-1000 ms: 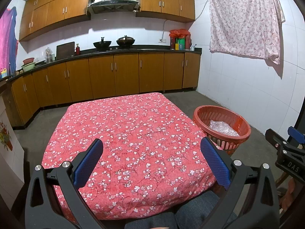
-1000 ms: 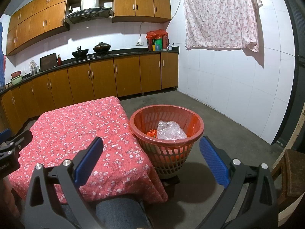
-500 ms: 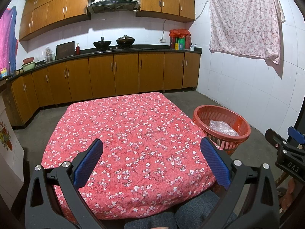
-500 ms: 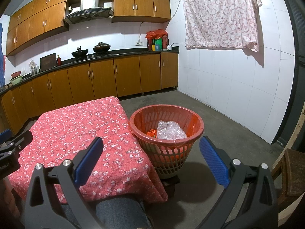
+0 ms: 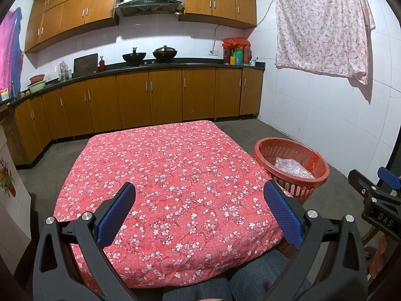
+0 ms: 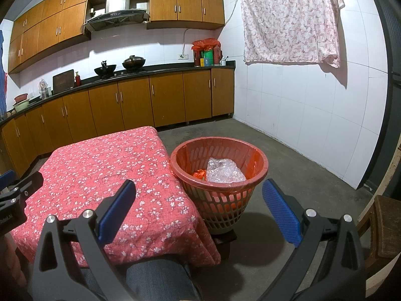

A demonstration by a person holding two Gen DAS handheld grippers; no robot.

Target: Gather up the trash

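An orange plastic basket (image 6: 260, 160) stands on the floor just right of the table; crumpled clear plastic wrap (image 6: 224, 171) and an orange scrap (image 6: 199, 175) lie inside it. The same basket (image 5: 318, 173) shows at the right of the left wrist view, with the wrap (image 5: 292, 168) in it. My left gripper (image 5: 199, 212) hangs open over the near part of the red floral tablecloth (image 5: 165, 165), holding nothing. My right gripper (image 6: 198, 209) is open and empty, just in front of the basket, above the table's near right corner.
Wooden kitchen cabinets (image 5: 150, 97) and a dark counter with two woks run along the back wall. A floral cloth (image 6: 288, 20) hangs on the white tiled wall at right. A wooden chair (image 6: 383, 223) stands at far right. A person's knees show below the table edge.
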